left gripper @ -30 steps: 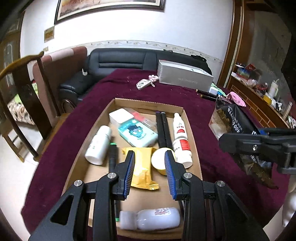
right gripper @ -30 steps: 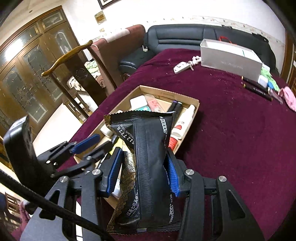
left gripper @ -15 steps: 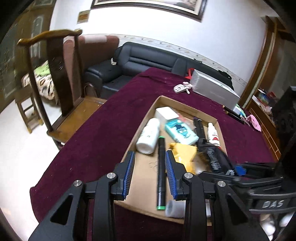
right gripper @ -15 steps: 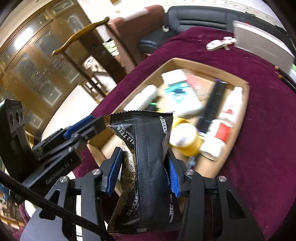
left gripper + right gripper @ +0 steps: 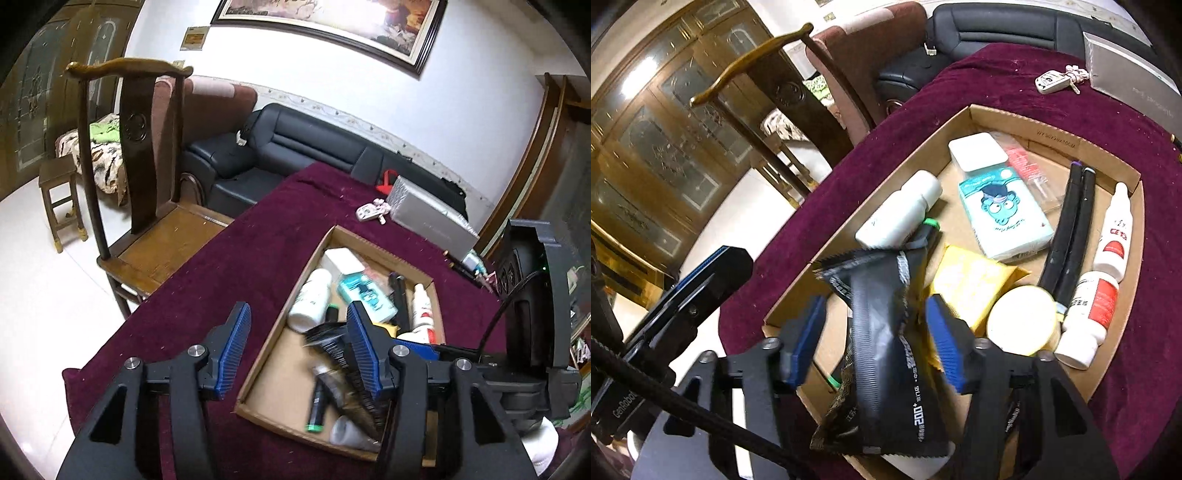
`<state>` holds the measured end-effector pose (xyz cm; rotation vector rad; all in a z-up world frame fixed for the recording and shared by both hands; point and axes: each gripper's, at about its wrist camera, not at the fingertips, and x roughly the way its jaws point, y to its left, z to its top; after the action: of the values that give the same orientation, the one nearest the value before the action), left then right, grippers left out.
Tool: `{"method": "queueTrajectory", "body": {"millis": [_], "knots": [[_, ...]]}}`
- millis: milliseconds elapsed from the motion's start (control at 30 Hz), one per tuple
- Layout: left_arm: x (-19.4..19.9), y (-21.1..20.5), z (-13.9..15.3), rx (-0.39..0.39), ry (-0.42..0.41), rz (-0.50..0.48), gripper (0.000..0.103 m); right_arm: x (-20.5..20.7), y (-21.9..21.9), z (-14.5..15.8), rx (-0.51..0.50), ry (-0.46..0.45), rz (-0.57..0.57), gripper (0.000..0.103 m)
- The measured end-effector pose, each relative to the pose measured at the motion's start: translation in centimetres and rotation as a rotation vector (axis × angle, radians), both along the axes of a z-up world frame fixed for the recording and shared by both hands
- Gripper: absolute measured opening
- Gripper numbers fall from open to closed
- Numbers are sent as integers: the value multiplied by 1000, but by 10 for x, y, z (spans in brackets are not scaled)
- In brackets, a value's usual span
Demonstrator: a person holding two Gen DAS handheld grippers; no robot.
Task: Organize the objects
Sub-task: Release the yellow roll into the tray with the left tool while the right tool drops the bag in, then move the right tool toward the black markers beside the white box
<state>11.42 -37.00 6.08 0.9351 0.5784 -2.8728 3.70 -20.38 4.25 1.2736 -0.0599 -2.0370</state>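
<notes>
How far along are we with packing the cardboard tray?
Mostly packed: the cardboard tray already holds the white bottle, teal tissue pack, yellow packet and round tin. In hand: the right gripper has its jaws spread around the black pouch, apparently releasing it into the tray. Left: key fob and grey box sit outside. The left gripper is empty.

White wall (image 5: 461,92), black sofa (image 5: 295,147), wooden chair (image 5: 147,184).

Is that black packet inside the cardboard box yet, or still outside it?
Inside, or nearly: the black packet hangs over the cardboard box floor, and the right gripper fingers stand apart from it. Whether it rests there, cannot tell.
</notes>
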Motion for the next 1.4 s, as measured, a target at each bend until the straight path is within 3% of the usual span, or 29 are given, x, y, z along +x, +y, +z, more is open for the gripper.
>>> {"method": "queueTrajectory", "body": {"millis": [233, 433, 567, 767, 933, 1033, 1267, 1400], "knots": [[-2, 42, 30, 6, 69, -100, 50, -12, 57, 34, -64, 60, -97, 64], [-19, 127, 51, -26, 100, -299, 56, -48, 146, 44, 3, 98, -271, 65], [-44, 190, 40, -18, 58, -422, 57, -91, 231, 46, 52, 90, -441, 65], [-95, 267, 7, 20, -12, -543, 57, -178, 329, 36, 97, 9, -623, 65], [-134, 298, -17, -20, -31, -578, 57, -247, 358, 30, 97, -36, -672, 65], [-150, 293, -34, 15, -78, -574, 57, -283, 358, 23, 88, -49, -693, 65], [-165, 279, -63, 82, -193, -537, 57, -358, 318, -15, 223, -46, -644, 65], [-169, 272, -69, 137, -228, -524, 57, -373, 286, -32, 297, 11, -605, 64]]}}
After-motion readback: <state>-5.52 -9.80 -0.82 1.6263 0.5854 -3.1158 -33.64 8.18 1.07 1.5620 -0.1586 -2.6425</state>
